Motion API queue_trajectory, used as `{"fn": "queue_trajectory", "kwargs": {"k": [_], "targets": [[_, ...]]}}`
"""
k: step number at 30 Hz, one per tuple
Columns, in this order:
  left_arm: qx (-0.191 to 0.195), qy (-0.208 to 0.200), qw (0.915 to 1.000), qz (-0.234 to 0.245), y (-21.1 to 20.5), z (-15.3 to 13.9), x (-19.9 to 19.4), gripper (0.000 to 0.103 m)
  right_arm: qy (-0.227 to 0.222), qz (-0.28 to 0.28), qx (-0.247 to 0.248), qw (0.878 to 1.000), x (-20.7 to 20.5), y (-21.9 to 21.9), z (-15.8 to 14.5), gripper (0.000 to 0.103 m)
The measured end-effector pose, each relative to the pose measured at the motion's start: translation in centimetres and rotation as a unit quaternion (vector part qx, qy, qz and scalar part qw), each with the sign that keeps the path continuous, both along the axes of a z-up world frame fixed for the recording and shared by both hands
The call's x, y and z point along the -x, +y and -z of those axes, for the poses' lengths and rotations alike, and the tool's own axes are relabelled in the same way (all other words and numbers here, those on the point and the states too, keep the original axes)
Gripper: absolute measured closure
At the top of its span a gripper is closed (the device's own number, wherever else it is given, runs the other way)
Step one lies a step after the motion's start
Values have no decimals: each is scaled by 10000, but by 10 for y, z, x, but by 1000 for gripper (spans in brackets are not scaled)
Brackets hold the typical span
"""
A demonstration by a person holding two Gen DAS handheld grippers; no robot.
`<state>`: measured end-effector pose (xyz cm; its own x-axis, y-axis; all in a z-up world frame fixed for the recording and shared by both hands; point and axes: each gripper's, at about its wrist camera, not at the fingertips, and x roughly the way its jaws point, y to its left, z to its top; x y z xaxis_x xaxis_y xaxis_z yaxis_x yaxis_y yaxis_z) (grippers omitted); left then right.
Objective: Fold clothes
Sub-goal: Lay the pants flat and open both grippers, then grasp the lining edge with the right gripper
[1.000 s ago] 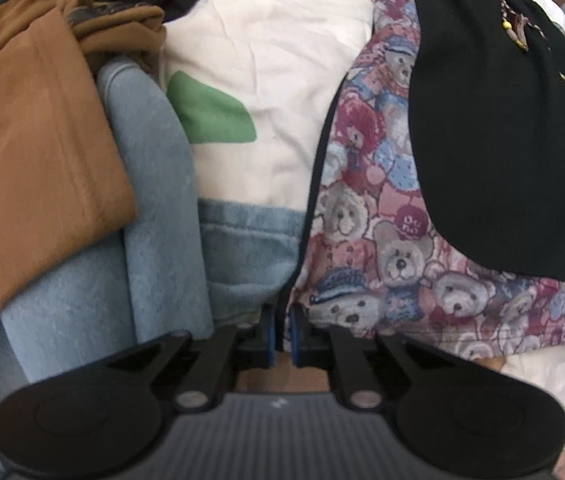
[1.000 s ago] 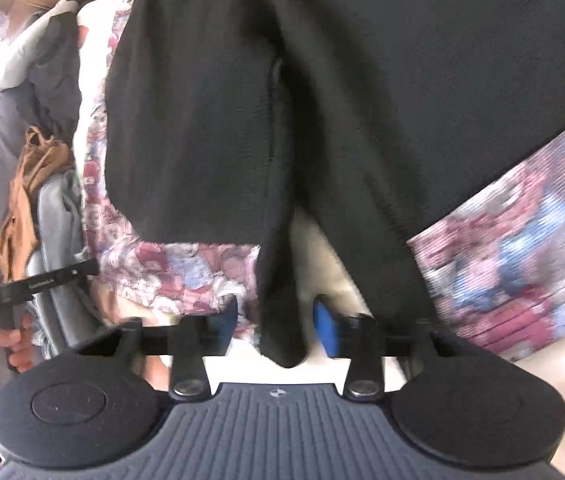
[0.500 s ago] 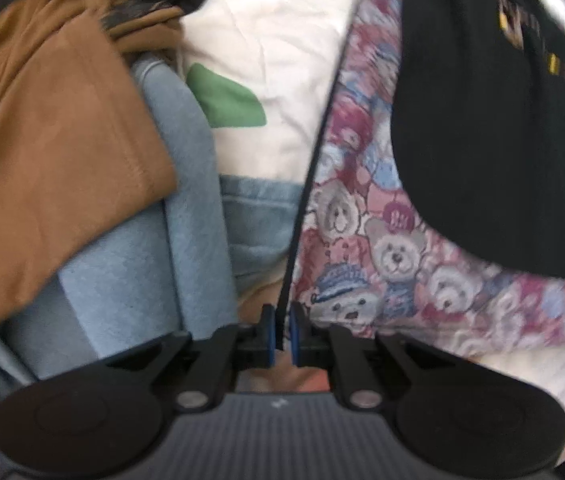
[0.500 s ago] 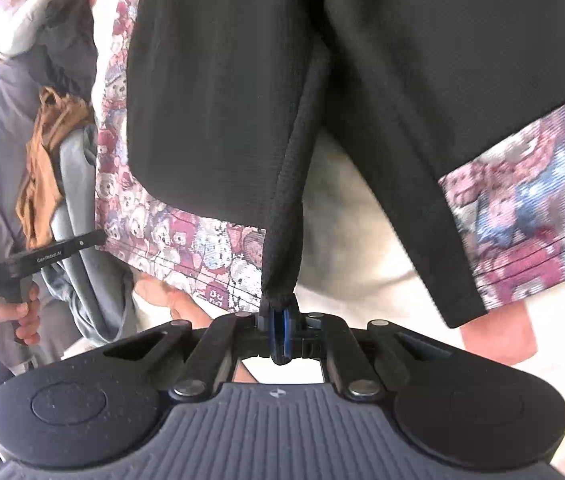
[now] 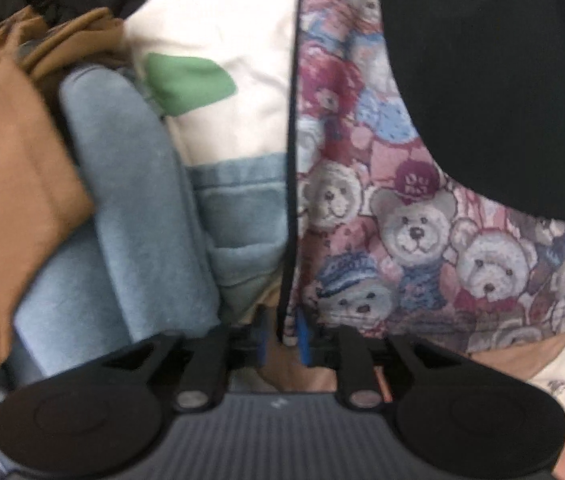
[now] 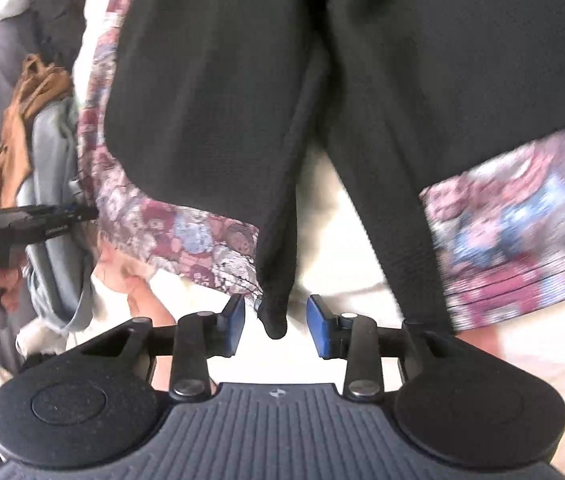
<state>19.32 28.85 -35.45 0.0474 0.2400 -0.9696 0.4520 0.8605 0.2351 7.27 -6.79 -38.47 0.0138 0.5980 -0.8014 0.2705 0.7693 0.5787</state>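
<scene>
The black garment (image 6: 382, 80) lies spread over a teddy-bear print cloth (image 5: 414, 240). One narrow black end hangs down between the blue pads of the right hand-held gripper (image 6: 276, 322), whose fingers stand apart on either side of it without touching. The left hand-held gripper (image 5: 282, 336) has a slight gap between its fingers, and the dark edge of the print cloth runs into that gap; whether the pads still touch the cloth I cannot tell. To the left of that gripper lie a folded light-blue garment (image 5: 122, 200) and a brown garment (image 5: 6, 168), with a cream cloth (image 5: 222, 20) beyond.
</scene>
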Motion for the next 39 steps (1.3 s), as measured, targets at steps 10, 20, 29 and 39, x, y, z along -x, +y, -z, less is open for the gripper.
{"fn": "queue_trajectory", "kwargs": {"k": [10, 20, 29, 39], "targets": [[413, -439, 9981, -99, -14, -74, -31, 49, -830, -465, 484, 9943, -46, -93, -69, 63], [703, -1058, 9912, -366, -94, -115, -89, 51, -1459, -424, 1476, 9773, -130, -194, -143, 63], [812, -1447, 9859, -219, -153, -147, -122, 51, -2131, 40, 1648, 9630, -164, -267, -197, 60], [948, -1883, 9774, -169, -186, -100, -154, 91, -2240, 416, 1814, 9567, -159, -303, -132, 61]]}}
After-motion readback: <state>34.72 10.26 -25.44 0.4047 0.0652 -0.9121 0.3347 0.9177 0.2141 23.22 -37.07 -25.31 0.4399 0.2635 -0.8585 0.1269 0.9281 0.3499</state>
